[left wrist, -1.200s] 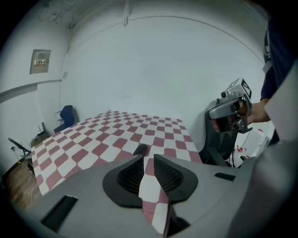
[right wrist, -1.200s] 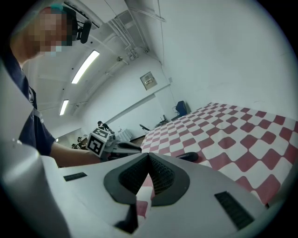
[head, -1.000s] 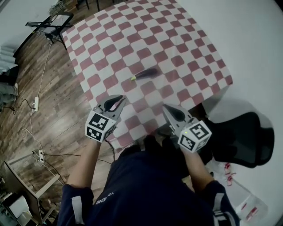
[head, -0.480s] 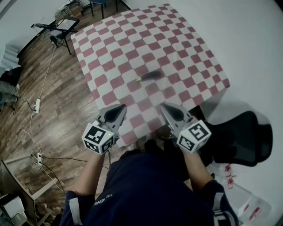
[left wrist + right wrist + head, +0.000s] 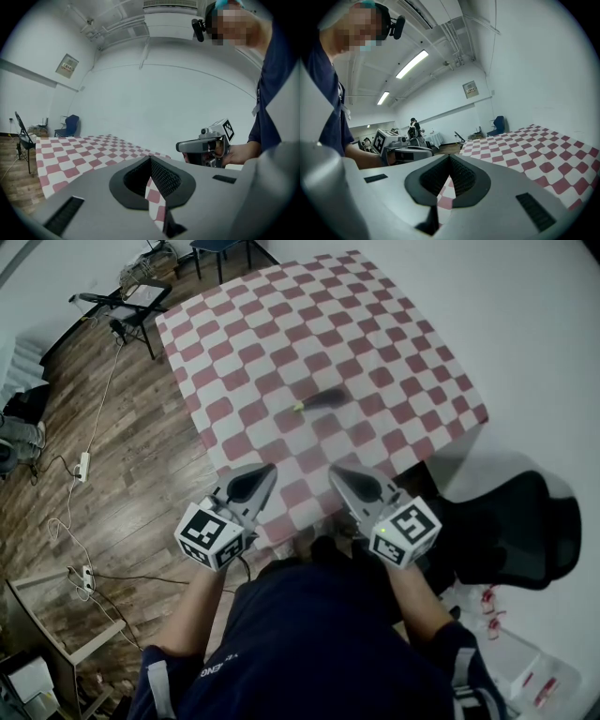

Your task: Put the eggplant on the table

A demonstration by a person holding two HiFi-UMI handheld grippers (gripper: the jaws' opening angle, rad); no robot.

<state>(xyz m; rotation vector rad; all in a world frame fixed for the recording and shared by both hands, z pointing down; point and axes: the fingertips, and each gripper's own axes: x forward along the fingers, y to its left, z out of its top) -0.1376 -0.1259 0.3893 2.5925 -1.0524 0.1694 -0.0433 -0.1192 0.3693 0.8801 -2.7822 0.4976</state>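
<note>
A dark purple eggplant (image 5: 320,400) with a green stem end lies alone near the middle of the red-and-white checked table (image 5: 375,343). Both grippers hang side by side over the table's near edge, well short of the eggplant. My left gripper (image 5: 269,470) is shut with nothing between its jaws; it has just been closing. My right gripper (image 5: 333,471) is shut and empty too. In the left gripper view the closed jaws (image 5: 151,158) point over the cloth, with the right gripper (image 5: 206,146) at the right. The right gripper view shows its closed jaws (image 5: 449,157) and the left gripper (image 5: 398,149).
A black office chair (image 5: 511,531) stands at the table's right corner. A folding chair (image 5: 117,302) stands off the far left corner on the wooden floor, where cables and a power strip (image 5: 82,466) lie. A white wall runs behind the table.
Both grippers have drawn back from the table and risen toward me. The left gripper's jaws have closed. The eggplant lies where it was on the cloth.
</note>
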